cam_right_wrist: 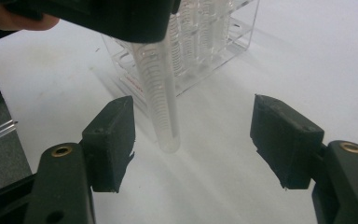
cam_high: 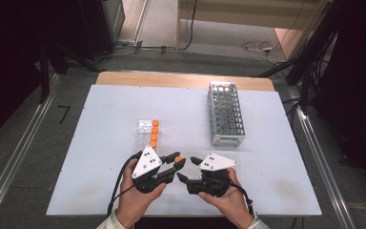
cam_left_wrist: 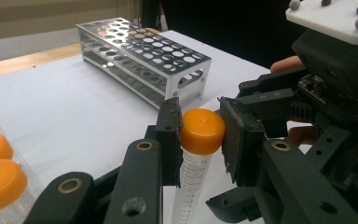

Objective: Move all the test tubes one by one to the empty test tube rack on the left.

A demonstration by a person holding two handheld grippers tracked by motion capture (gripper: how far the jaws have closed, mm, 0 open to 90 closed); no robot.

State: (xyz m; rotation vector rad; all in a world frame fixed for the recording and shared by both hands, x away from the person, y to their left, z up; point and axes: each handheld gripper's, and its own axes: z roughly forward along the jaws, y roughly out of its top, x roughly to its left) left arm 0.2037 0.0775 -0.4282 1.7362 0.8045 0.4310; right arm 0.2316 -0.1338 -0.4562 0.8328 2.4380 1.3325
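A clear graduated tube with an orange cap (cam_left_wrist: pixel 201 130) hangs upright above the white table. My left gripper (cam_left_wrist: pixel 199 123) is shut on its cap. In the high view this gripper (cam_high: pixel 178 160) sits at the front centre, with the cap (cam_high: pixel 178 158) at its tip. My right gripper (cam_high: pixel 187 168) faces it from the right and stands open. In the right gripper view the tube's lower end (cam_right_wrist: pixel 164 112) hangs between the jaws of that gripper (cam_right_wrist: pixel 193 135), nearer the left jaw and touching neither.
A clear plastic rack (cam_high: pixel 144 135) with several orange-capped tubes (cam_high: pixel 154 133) stands just behind the grippers. A metal rack (cam_high: pixel 225 113) with many empty holes stands at the back right. The white table top (cam_high: pixel 105 119) lies bare to the left and right.
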